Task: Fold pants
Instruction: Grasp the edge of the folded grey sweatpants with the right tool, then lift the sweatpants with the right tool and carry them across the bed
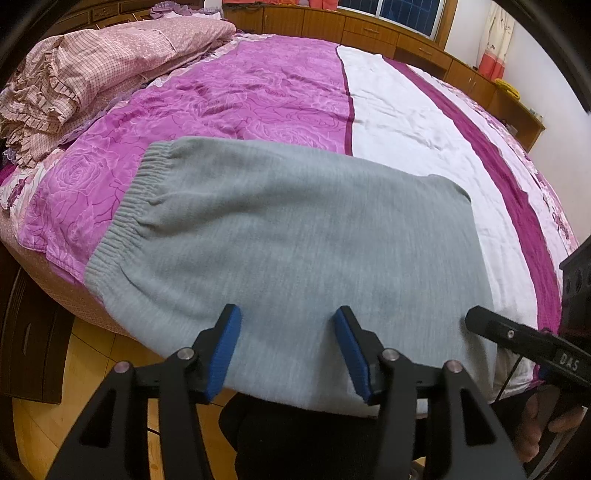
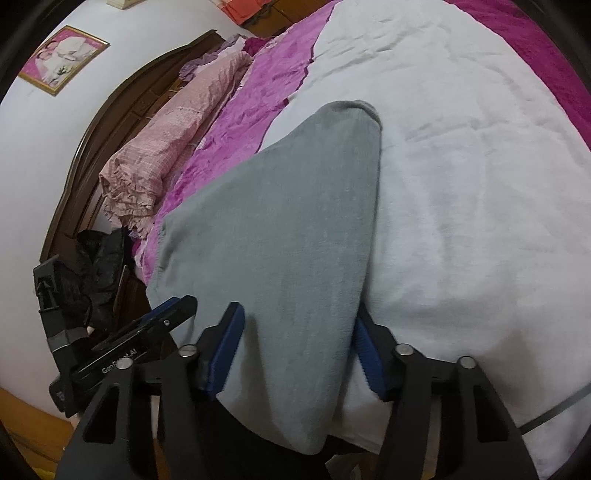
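1. Left wrist view: the grey pants (image 1: 295, 251) lie folded flat on the bed (image 1: 406, 122), near edge hanging over the side.
2. The left gripper (image 1: 288, 354) stands released, blue pads astride the hanging hem, not pressing.
3. The right gripper (image 2: 299, 350) likewise straddles its corner of the pants, unclenched.
4. My call: pinch both corners evenly before lifting, so the next fold lands square.
5. Soft knit fabric, ribbed elastic waistband (image 1: 136, 206); floral magenta bedspread (image 1: 229, 99) beneath.

Location: home bedroom.
Indicators: bed (image 1: 406, 122) with purple floral cover, folded pink quilt (image 1: 92, 70), wooden cabinets (image 1: 332, 22), framed wall picture (image 2: 62, 59).
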Tool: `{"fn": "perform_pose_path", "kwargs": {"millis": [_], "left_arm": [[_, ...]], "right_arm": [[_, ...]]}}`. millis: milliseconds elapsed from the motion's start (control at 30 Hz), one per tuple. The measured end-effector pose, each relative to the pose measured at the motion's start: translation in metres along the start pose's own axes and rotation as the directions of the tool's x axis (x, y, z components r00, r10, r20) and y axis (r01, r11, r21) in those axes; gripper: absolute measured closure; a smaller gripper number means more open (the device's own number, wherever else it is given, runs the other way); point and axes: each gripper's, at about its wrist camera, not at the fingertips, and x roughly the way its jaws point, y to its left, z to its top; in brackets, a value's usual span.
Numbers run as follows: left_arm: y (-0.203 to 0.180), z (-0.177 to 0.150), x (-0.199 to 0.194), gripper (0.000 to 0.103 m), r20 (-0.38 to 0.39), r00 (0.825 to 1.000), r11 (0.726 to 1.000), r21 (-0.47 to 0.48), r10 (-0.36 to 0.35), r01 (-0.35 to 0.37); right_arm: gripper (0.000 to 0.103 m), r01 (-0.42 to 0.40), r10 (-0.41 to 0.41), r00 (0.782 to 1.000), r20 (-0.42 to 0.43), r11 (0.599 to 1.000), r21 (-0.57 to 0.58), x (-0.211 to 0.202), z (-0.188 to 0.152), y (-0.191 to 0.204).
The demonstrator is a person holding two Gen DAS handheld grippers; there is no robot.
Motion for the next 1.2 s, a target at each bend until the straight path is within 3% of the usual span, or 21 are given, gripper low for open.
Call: {"fn": "perform_pose_path", "kwargs": {"millis": [267, 433, 633, 833, 1067, 1200], "left_arm": [[-0.001, 0.0, 0.0, 0.046, 0.0, 1.0, 1.0, 0.002, -0.001, 0.001], [-0.002, -0.001, 0.0, 0.046, -0.001, 1.0, 1.0, 0.005, 0.0, 0.0], [-0.002, -0.001, 0.0, 0.046, -0.001, 1.0, 1.0, 0.004, 0.0, 0.0], [-0.003, -0.002, -0.001, 0.046, -0.001, 1.0, 1.0, 0.004, -0.002, 0.002], [-0.003, -0.002, 0.0, 0.045, -0.001, 1.0, 1.0, 0.005, -0.001, 0.001], [-0.002, -0.002, -0.002, 0.045, 0.0, 1.0, 1.0, 0.005, -0.006, 0.006]], "right_arm": [[0.08, -0.012, 0.012, 1.0, 0.013, 0.999, 0.039, -0.006, 0.002, -0.005], [0.089, -0.012, 0.011, 0.999, 0.036, 0.999, 0.034, -0.013, 0.002, 0.003], [0.089, -0.008, 0.007, 0.999, 0.05, 1.0, 0.016, -0.02, 0.004, 0.012], [0.084, 0.054, -0.053, 0.998, -0.016, 0.997, 0.051, -0.002, 0.001, 0.002], [0.084, 0.064, -0.064, 0.998, -0.009, 0.998, 0.008, -0.001, 0.0, 0.002], [0.091, 0.041, -0.041, 0.999, 0.012, 0.999, 0.008, -0.01, 0.002, 0.005]]}}
